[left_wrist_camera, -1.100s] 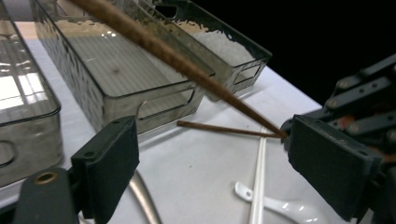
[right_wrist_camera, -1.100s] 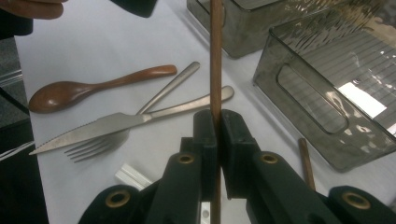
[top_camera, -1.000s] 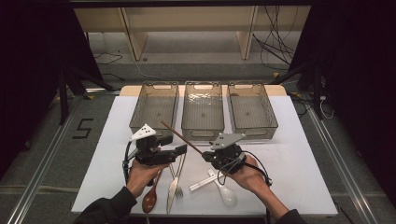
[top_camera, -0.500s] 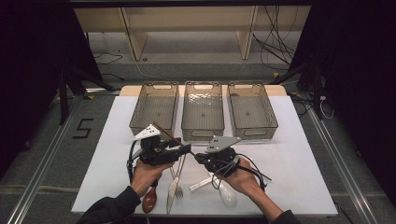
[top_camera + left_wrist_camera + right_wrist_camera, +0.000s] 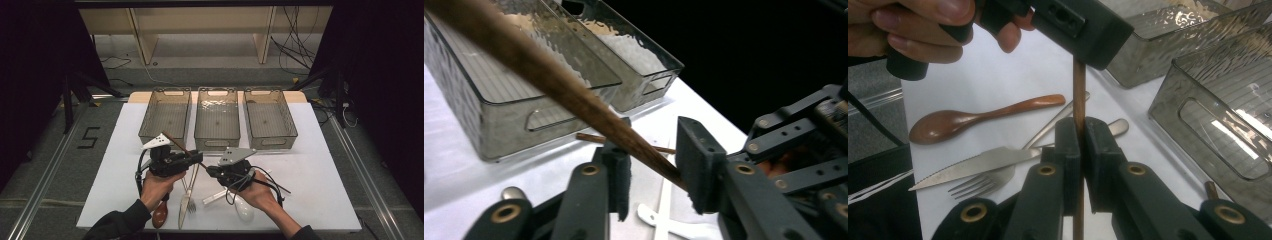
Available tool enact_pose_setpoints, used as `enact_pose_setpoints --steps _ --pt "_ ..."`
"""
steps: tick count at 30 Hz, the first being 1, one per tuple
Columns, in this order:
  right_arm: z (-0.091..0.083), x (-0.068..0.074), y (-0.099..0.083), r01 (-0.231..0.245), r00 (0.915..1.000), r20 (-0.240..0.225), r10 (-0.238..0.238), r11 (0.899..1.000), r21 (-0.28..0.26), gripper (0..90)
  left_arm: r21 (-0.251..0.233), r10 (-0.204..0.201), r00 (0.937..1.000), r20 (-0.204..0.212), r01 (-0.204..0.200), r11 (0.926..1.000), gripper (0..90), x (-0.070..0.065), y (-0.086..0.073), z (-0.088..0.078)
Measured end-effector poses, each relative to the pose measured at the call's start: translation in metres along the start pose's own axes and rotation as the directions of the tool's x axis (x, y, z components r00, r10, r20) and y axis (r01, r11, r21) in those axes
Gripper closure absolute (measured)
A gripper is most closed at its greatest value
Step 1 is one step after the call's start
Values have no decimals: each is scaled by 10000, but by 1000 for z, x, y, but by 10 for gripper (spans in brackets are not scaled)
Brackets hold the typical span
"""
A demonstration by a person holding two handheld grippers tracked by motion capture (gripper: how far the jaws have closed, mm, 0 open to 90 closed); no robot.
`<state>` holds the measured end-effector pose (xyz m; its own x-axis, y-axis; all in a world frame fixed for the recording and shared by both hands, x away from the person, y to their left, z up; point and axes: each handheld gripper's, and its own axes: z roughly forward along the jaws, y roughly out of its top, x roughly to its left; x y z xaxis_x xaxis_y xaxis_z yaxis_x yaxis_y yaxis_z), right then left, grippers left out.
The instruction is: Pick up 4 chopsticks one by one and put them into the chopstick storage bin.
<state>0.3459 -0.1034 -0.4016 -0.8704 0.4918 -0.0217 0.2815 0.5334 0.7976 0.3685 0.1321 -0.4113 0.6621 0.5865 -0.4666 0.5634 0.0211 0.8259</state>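
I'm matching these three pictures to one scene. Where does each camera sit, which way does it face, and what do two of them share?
High view: above the person's side, looking forward and down on the table and three bins; both forearms, left gripper and right gripper show.
Left gripper view: rides the left gripper, looking along its jaws, which have just been closing around the chopstick, toward the bins.
Right gripper view: rides the right gripper, shut on the chopstick, facing the person's left hand and cutlery.
Shared: both gripper views show that chopstick.
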Motion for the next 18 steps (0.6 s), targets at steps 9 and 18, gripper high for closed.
enact_pose_setpoints --steps 9,18 --pt "2 1 -2 28 10000 -57 -28 10000 -78 857 90 -370 9955 874 364 9993 800 -4 5 -2" --pt "-6 -7 -2 -465 9986 -267 466 9989 39 610 296 355 9987 363 -366 9989 833 -3 16 -10"
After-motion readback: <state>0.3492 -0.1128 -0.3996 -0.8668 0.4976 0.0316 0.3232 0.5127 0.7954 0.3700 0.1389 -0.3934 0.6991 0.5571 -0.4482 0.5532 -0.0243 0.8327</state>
